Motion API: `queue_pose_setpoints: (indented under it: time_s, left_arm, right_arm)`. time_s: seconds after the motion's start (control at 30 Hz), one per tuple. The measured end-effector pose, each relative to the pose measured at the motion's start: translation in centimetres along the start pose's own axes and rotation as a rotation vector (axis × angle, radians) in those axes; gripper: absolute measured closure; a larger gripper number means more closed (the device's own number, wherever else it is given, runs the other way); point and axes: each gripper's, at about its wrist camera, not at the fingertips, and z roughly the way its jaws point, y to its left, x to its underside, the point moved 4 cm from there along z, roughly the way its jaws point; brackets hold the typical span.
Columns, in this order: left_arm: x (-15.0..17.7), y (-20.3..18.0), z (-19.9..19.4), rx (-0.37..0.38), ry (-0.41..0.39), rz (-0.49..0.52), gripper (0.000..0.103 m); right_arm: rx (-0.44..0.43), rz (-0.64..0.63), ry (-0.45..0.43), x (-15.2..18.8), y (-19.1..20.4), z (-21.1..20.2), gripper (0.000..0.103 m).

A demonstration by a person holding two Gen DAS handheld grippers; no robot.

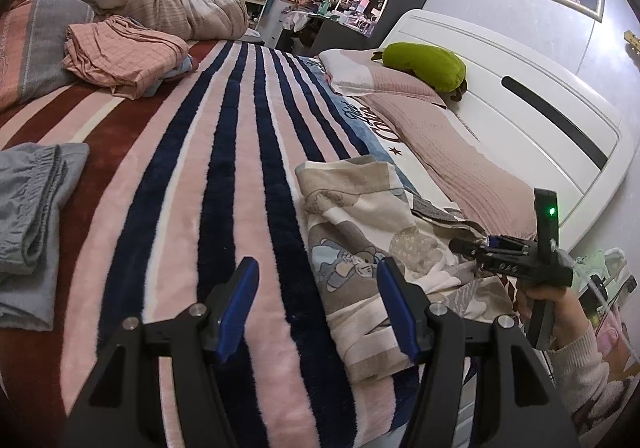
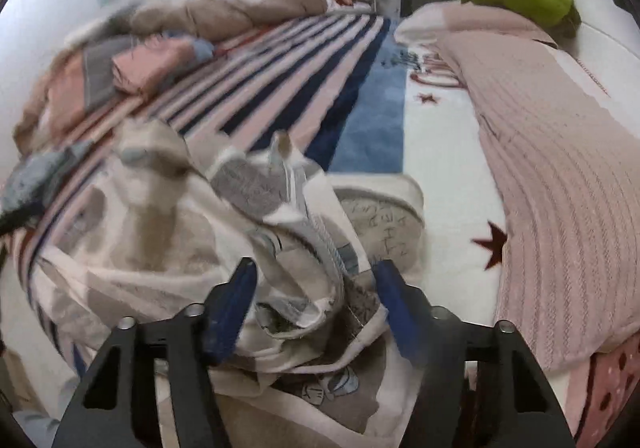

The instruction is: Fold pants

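Note:
The pants (image 1: 368,244) are beige and white with a cartoon bear print. They lie crumpled on the striped blanket (image 1: 224,176) near the bed's front right. My left gripper (image 1: 316,304) is open and empty, hovering just left of the pants. My right gripper (image 2: 316,300) is open, with its blue fingers either side of a bunched fold of the pants (image 2: 224,232), and does not clamp it. The right gripper also shows in the left wrist view (image 1: 464,246), held by a hand at the pants' right edge.
Folded grey pants (image 1: 32,204) lie at the left. A pink checked garment (image 1: 120,52) and a heaped duvet (image 1: 168,4) lie at the far left. A pink pillow (image 1: 448,144), a green plush (image 1: 428,66) and a white headboard (image 1: 520,88) are on the right.

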Motion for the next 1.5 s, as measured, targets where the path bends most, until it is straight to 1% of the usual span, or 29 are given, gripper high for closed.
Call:
queue_pose_setpoints:
  time_s: [0.03, 0.07, 0.1, 0.2, 0.37, 0.47, 0.6, 0.7, 0.77, 0.8, 0.83, 0.87, 0.93, 0.97, 1.03, 1.13, 1.23, 1.27, 1.3, 1.37, 1.43, 1.5]
  left_arm:
    - [0.0, 0.0, 0.0, -0.001, 0.000, -0.001, 0.046]
    - [0.0, 0.0, 0.0, -0.002, 0.001, -0.001, 0.046]
    - [0.0, 0.0, -0.1, -0.004, 0.002, 0.000, 0.046]
    - [-0.1, -0.3, -0.3, 0.001, -0.001, 0.005, 0.046]
    - [0.0, -0.5, -1.2, 0.023, -0.015, 0.005, 0.046]
    - [0.3, -0.8, -1.6, 0.040, -0.014, 0.004, 0.046]
    - [0.6, -1.5, -1.8, 0.048, -0.002, 0.022, 0.046]
    - [0.7, -1.9, -1.5, 0.048, 0.013, 0.042, 0.046]
    - [0.7, -2.4, -1.2, 0.054, 0.030, 0.065, 0.046]
    - [0.7, -2.8, -1.0, 0.064, 0.037, 0.084, 0.045]
    - [0.7, -3.4, -0.8, 0.084, 0.046, 0.112, 0.045]
    - [0.7, -4.0, -0.5, 0.105, 0.054, 0.141, 0.044]
    - [0.5, -5.5, 0.5, 0.142, 0.078, 0.219, 0.044]
    - [0.4, -6.4, 1.1, 0.155, 0.092, 0.260, 0.044]
    - [0.0, -7.3, 2.3, 0.161, 0.116, 0.292, 0.044]
    - [-0.9, -7.6, 3.9, 0.142, 0.139, 0.288, 0.044]
    - [-1.8, -7.2, 4.7, 0.098, 0.124, 0.275, 0.044]
    - [-2.0, -7.0, 4.8, 0.093, 0.120, 0.268, 0.044]
    - [-2.1, -6.5, 5.1, 0.093, 0.120, 0.250, 0.044]
    - [-2.1, -6.0, 5.5, 0.095, 0.125, 0.229, 0.044]
    - [-1.9, -5.5, 5.8, 0.088, 0.131, 0.215, 0.044]
    - [-1.7, -5.1, 6.0, 0.083, 0.134, 0.205, 0.044]
  right_arm:
    - [0.029, -0.024, 0.004, 0.2, 0.3, 0.1, 0.083]
    - [0.044, -0.038, -0.001, 0.4, 0.5, 0.0, 0.091]
    - [0.040, -0.034, -0.013, 0.7, 0.6, -0.4, 0.093]
    - [0.032, -0.004, -0.053, 1.0, 0.6, -1.9, 0.096]
    - [-0.003, 0.121, -0.135, 1.6, -0.4, -6.4, 0.097]
    - [-0.051, 0.214, -0.116, 3.6, -1.1, -8.3, 0.097]
    - [-0.043, 0.298, -0.083, 7.1, -1.6, -9.1, 0.097]
    - [-0.053, 0.393, -0.098, 9.2, -2.9, -9.1, 0.097]
    - [-0.068, 0.416, -0.117, 9.3, -3.3, -9.1, 0.091]
    - [-0.055, 0.397, -0.126, 8.9, -3.2, -9.4, 0.090]
    - [-0.043, 0.370, -0.134, 8.5, -3.0, -9.6, 0.086]
    - [-0.027, 0.326, -0.147, 7.7, -2.6, -10.0, 0.080]
    - [-0.021, 0.259, -0.160, 6.2, -2.1, -10.2, 0.044]
    - [-0.023, 0.223, -0.160, 5.3, -1.8, -10.0, 0.042]
    - [-0.015, 0.130, -0.148, 3.3, -1.2, -9.0, 0.042]
    - [-0.005, 0.010, -0.095, 1.1, 0.0, -6.6, 0.042]
    - [-0.028, -0.085, -0.022, 0.0, 1.3, -3.6, 0.043]
    - [-0.024, -0.108, 0.000, -0.1, 1.5, -2.7, 0.043]
    - [-0.006, -0.130, 0.019, -0.2, 1.7, -1.7, 0.043]
    - [0.056, -0.170, 0.038, -0.4, 1.6, -0.1, 0.044]
    - [0.122, -0.190, 0.020, -0.6, 0.8, 0.4, 0.047]
    - [0.165, -0.146, -0.012, -1.0, -0.9, 0.2, 0.051]
